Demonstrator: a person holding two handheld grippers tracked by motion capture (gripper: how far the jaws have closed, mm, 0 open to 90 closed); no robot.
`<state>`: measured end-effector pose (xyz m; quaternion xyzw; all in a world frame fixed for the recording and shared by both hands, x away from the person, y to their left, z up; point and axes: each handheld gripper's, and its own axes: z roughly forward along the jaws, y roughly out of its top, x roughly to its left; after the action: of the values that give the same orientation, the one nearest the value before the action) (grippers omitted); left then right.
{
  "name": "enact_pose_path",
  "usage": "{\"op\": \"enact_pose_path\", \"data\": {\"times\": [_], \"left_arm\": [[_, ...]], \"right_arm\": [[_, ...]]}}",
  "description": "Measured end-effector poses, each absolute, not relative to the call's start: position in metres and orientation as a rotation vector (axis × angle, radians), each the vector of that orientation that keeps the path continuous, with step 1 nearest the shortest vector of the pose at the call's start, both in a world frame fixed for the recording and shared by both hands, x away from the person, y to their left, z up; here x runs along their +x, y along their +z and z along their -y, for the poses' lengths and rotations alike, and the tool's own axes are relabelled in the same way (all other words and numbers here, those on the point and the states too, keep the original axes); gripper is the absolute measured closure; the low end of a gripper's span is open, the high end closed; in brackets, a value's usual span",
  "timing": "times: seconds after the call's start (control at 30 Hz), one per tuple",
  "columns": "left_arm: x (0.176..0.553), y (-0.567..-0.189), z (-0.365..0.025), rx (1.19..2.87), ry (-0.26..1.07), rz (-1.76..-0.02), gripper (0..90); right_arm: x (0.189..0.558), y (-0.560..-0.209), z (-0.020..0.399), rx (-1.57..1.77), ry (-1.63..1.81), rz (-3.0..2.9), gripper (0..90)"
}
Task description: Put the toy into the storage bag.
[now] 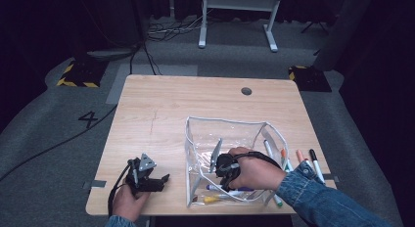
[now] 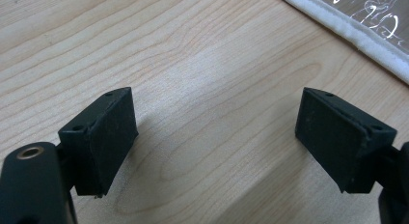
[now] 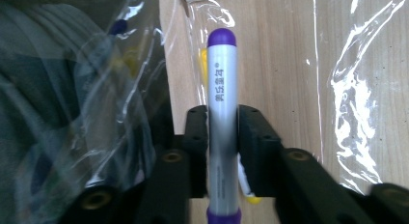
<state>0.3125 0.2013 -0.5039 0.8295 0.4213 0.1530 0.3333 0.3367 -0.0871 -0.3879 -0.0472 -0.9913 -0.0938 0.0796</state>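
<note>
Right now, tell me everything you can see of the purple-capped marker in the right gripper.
The purple-capped marker has a smooth silver-grey barrel, plastic by the look, with dark printed characters, a rounded purple cap at its far end and a purple band at the near end. It stands lengthwise between the jaws of the right gripper, whose pads sit against its barrel. It is inside the clear plastic pouch, above the wooden table, with a yellow-capped marker beneath it.

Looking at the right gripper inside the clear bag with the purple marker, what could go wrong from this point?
1. The purple-capped grey marker stands between the right gripper pads; if they loosen early, it may drop crooked.
2. The clear plastic bag has thin, crinkled walls close around the gripper, which could snag on withdrawal.
3. The left gripper rests open on the wooden table, apart from the bag, so a pull could probably drag the bag.
</note>
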Motion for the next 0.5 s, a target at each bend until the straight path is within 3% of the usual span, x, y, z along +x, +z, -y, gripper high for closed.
{"op": "enact_pose_path", "data": {"times": [0.07,0.5], "left_arm": [[0.312,-0.504,-0.201,2.165,0.399,-1.101,14.8],[0.313,-0.504,-0.202,2.169,0.401,-1.097,14.8]], "right_arm": [[0.338,-0.389,0.088,-0.145,-0.301,2.970,63.9],[0.337,-0.336,0.109,-0.249,-0.613,3.078,61.9]]}}
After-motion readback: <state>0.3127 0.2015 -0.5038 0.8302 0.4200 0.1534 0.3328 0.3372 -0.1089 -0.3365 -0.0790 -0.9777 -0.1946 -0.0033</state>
